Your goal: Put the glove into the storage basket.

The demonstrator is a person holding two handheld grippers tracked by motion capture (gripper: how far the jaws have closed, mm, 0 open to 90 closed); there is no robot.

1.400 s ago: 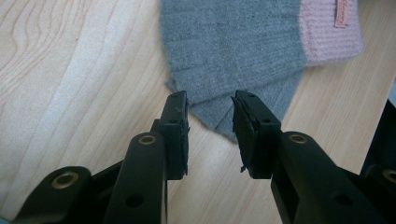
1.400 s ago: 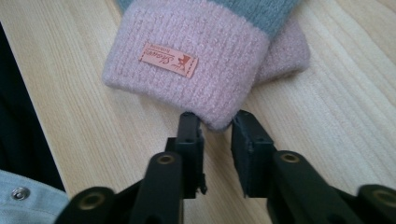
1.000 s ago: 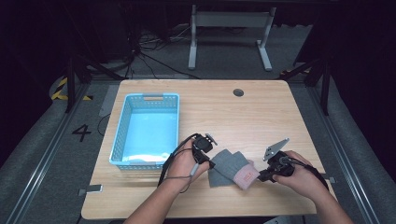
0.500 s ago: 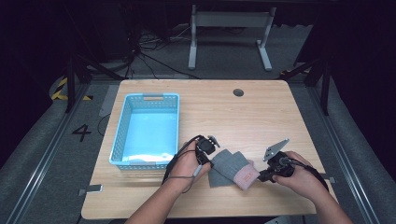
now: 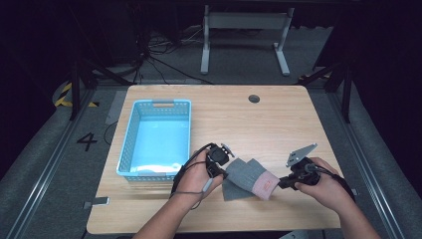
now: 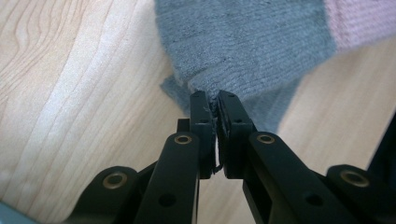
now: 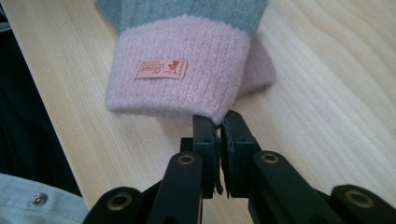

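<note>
A grey knitted sock (image 5: 244, 175) with a pink ribbed cuff (image 7: 180, 70) lies on the wooden table (image 5: 278, 119), near its front edge, just right of the blue plastic basket (image 5: 157, 137). Its long axis runs left to right between the two hands. The left claw (image 6: 214, 99) has just been closing and now pinches the grey toe end; the right claw (image 7: 215, 122) has also been closing and pinches the rim of the pink cuff, beside a small sewn label (image 7: 161, 69). The sock looks soft, folded over itself, with a second grey layer showing beneath. Since the basket sits to the left, the left hand (image 5: 196, 174) is the nearer one for carrying the sock there.
</note>
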